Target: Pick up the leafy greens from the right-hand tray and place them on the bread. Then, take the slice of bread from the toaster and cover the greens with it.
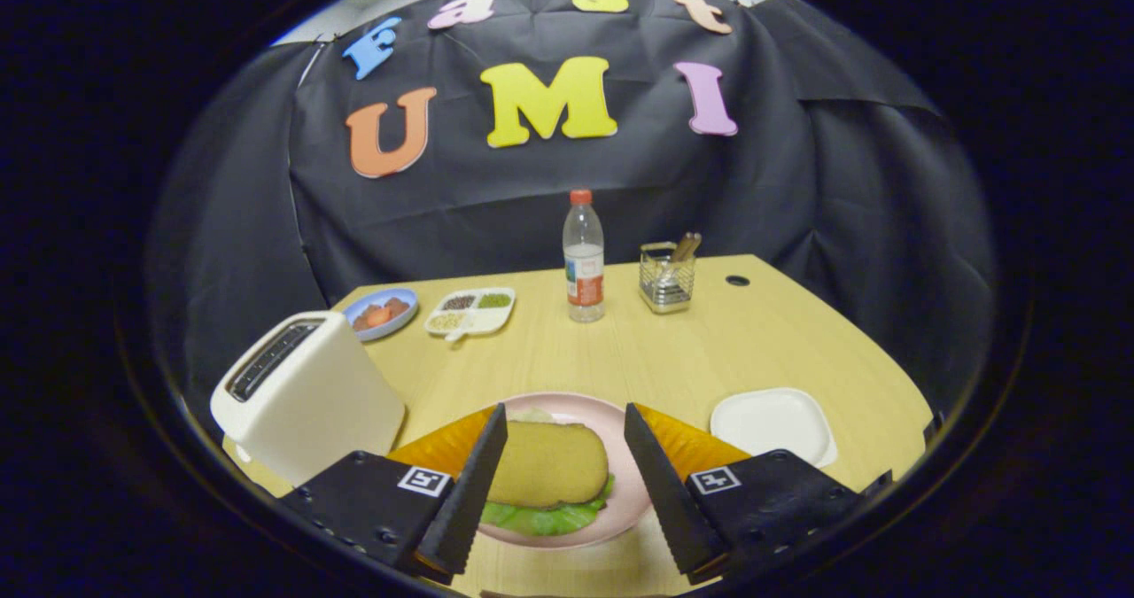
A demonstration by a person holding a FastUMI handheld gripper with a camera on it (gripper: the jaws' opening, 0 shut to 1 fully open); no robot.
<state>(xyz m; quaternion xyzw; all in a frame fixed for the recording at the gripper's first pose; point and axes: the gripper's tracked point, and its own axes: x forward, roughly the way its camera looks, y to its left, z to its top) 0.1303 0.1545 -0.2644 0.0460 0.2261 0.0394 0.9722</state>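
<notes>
A: Looking at the bottom of the frame, the claw (565, 483) is seen spread wide, nothing gripped. The slice of bread (547, 462) is laid on top of the leafy greens (542, 516), which poke out underneath, all on the pink plate (620, 483) between the two fingers (469, 492).

B: Agreed, released for sure. The toaster (306, 392) is found at lower left, just beside the left finger. The white tray (772, 424) is set at lower right, past the right finger.

A: Further back on the table (620, 350), a water bottle (583, 257) and a wire holder (667, 277) are placed around mid-frame. A blue dish (381, 312) and a divided tray (470, 311) are parked left of centre.
</notes>
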